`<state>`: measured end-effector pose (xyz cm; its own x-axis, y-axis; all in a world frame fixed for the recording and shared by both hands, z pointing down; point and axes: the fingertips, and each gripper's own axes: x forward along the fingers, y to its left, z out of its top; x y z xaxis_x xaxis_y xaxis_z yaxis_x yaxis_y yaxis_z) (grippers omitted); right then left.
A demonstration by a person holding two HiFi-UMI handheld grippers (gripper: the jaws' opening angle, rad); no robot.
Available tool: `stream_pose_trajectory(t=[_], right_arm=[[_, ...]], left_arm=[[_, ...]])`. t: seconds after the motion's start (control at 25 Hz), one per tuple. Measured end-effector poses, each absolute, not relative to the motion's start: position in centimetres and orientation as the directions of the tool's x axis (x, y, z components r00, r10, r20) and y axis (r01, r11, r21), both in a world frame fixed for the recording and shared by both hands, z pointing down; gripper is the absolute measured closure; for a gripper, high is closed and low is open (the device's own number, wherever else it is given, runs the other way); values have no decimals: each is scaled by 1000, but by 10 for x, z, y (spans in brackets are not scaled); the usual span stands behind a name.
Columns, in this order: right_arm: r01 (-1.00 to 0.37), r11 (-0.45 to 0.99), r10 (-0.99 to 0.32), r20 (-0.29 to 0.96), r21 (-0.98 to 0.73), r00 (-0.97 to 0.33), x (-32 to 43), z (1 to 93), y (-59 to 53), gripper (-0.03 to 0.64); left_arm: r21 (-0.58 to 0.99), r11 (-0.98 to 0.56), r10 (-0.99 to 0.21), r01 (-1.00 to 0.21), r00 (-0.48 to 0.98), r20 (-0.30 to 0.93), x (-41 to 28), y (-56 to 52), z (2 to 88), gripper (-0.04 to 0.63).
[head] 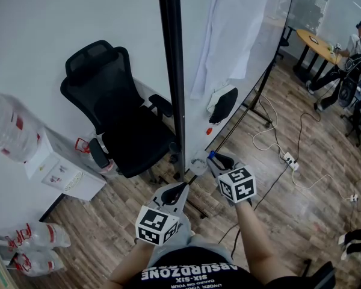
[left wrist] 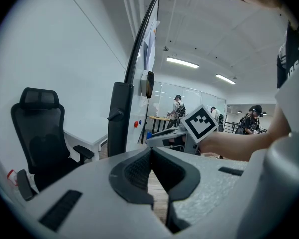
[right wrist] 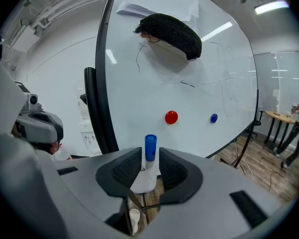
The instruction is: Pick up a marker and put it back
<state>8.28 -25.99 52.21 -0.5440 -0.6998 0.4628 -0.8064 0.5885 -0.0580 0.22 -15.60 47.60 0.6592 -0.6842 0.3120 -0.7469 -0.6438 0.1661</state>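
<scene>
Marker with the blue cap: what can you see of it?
The marker has a blue, plastic-looking cylindrical cap on a white body. It stands roughly upright, cap uppermost, between the jaws of the right gripper, in front of the whiteboard. The jaws stand apart, with a thin gap at each side of the cap, so the pads seem not to press on it. What bears its lower end is hidden.

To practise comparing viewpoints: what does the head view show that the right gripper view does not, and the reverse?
Only the head view: water bottles on the floor and a white power strip. Only the right gripper view: a blue magnet, and the pads of the right gripper either side of the marker's blue cap. Both: the whiteboard, its black eraser, a red magnet and the marker.
</scene>
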Motion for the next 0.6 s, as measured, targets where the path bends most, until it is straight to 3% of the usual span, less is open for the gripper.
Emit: stream_pose_trajectory(t=[0.6], right_arm=[[-810,583,-724,408,-69,-556,85,500,-250,482]], left_arm=[[163,-637,-695,-754,652,301,-4,-163,471,588]])
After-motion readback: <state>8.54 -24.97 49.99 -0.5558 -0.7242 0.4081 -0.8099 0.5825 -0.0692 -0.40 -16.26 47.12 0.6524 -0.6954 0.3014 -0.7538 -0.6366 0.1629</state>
